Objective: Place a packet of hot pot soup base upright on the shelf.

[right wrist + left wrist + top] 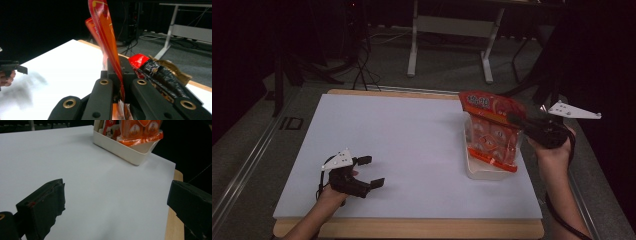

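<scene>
Right tool (pixel 515 120) clenched on the orange snack bag (pixel 492 132), held over the white bin (pixel 482 172) at the tabletop's right; next, lower and release; left tool (pixel 371 171) released, idle.

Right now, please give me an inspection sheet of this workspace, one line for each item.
Surface: white sheet on a wooden table, bare in the middle.
Job's things: orange snack bag held upright over the white tray, its lower edge at the tray.
Clutter: other packets in the tray, one red and dark.
Grippers: right gripper shut on the bag's edge; left gripper open, holding nothing, low over the sheet.
Cables: black cable trails from the right gripper; more cables on the floor.
Surroundings: dark room, white desk frame behind the table.
</scene>
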`<action>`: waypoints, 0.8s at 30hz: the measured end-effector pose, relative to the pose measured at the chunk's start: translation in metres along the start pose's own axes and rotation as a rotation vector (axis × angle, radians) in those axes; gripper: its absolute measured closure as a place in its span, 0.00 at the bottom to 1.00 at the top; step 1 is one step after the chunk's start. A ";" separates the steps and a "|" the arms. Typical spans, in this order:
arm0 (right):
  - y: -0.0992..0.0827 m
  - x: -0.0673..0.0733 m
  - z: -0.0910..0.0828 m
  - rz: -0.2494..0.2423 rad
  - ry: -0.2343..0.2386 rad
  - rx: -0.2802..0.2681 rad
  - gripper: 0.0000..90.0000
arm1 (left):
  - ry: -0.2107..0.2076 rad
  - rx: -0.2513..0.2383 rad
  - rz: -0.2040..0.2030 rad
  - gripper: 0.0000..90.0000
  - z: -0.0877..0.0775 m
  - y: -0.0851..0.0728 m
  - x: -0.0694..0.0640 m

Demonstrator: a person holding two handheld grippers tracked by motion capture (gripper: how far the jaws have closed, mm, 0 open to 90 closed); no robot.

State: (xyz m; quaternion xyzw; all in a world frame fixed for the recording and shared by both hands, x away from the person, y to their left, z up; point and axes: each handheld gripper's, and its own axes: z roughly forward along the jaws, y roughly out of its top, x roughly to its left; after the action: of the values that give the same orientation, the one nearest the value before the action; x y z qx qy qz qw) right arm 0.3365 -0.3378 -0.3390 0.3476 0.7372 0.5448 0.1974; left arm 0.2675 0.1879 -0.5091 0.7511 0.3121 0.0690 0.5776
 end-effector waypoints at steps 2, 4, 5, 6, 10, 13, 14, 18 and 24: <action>-0.003 -0.001 0.003 0.006 -0.001 0.005 1.00 | 0.006 0.000 -0.001 0.02 0.000 -0.001 0.001; -0.007 -0.003 0.006 0.015 -0.002 0.007 1.00 | 0.006 0.000 -0.008 0.02 0.000 -0.002 0.002; -0.009 -0.004 0.007 0.026 0.000 0.007 1.00 | 0.008 0.003 -0.006 0.02 0.001 -0.003 0.002; -0.011 -0.005 0.008 0.033 -0.003 0.005 1.00 | 0.007 0.003 -0.006 0.02 0.001 -0.003 0.003; -0.021 -0.011 0.011 0.060 -0.005 0.018 1.00 | 0.005 0.011 -0.007 0.02 0.003 -0.004 0.003; -0.028 -0.014 0.013 0.083 0.006 0.016 1.00 | 0.006 0.014 -0.003 0.02 0.003 -0.004 0.003; -0.031 -0.015 0.013 0.094 0.008 0.008 1.00 | 0.007 0.015 -0.001 0.02 0.004 -0.004 0.003; -0.037 -0.017 0.014 0.116 0.014 0.004 1.00 | 0.006 0.015 -0.001 0.02 0.004 -0.005 0.003; -0.047 -0.023 0.009 0.135 -0.003 -0.003 1.00 | 0.008 0.014 -0.011 0.02 0.004 -0.006 0.004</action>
State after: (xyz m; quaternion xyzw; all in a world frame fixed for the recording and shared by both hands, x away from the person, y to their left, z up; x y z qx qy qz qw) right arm 0.3440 -0.3561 -0.3879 0.3971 0.7109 0.5575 0.1617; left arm 0.2706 0.1879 -0.5171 0.7530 0.3191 0.0664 0.5716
